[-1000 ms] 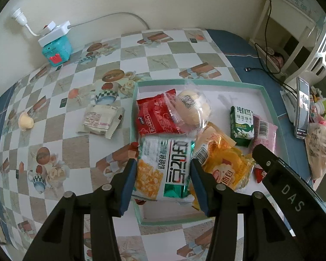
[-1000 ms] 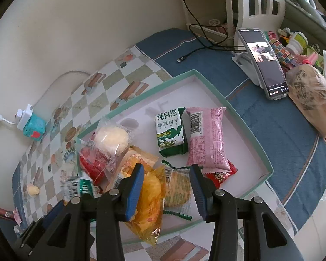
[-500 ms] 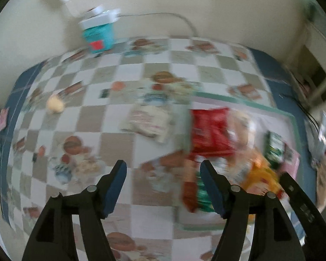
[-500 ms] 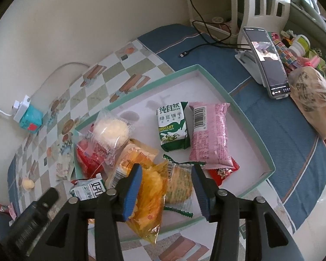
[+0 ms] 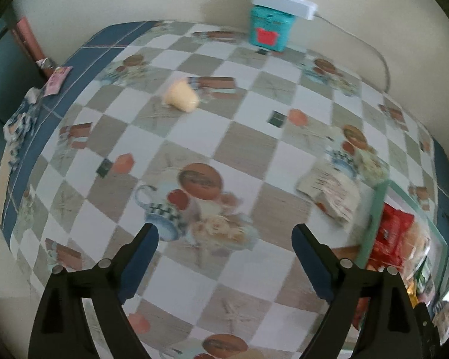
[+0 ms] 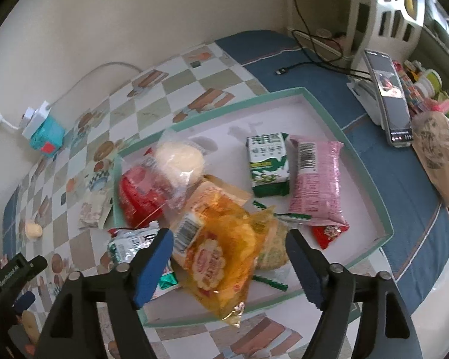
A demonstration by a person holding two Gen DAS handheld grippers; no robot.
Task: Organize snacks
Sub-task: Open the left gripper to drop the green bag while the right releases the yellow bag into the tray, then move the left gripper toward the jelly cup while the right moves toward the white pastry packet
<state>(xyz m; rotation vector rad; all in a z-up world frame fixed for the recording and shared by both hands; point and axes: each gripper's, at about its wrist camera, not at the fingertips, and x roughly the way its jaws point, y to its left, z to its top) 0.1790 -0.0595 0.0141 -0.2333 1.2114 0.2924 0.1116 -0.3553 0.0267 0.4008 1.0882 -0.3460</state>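
The left tool (image 5: 223,240) stands wide open with nothing between its fingers, hovering over the checkered surface (image 5: 245,149). Ahead of it and to its left lies a small pale yellow snack (image 5: 181,98); ahead and to its right a pale wrapped packet (image 5: 329,191) sits just outside the teal rim of the tray (image 5: 371,224). Further ahead, by the wall, stands a teal box (image 5: 268,27) with a white power strip on top.

The right tool (image 6: 229,246) is also spread wide and grips nothing. Between its fingers, lower down, lies an orange cracker bag (image 6: 221,251) in the tray (image 6: 365,161). Beyond it are a red packet (image 6: 140,191), a clear-wrapped bun (image 6: 179,160), a green-and-white biscuit pack (image 6: 268,164) and a pink pack (image 6: 317,182) touching it. Far ahead to the right a phone (image 6: 390,98) leans on a stand.
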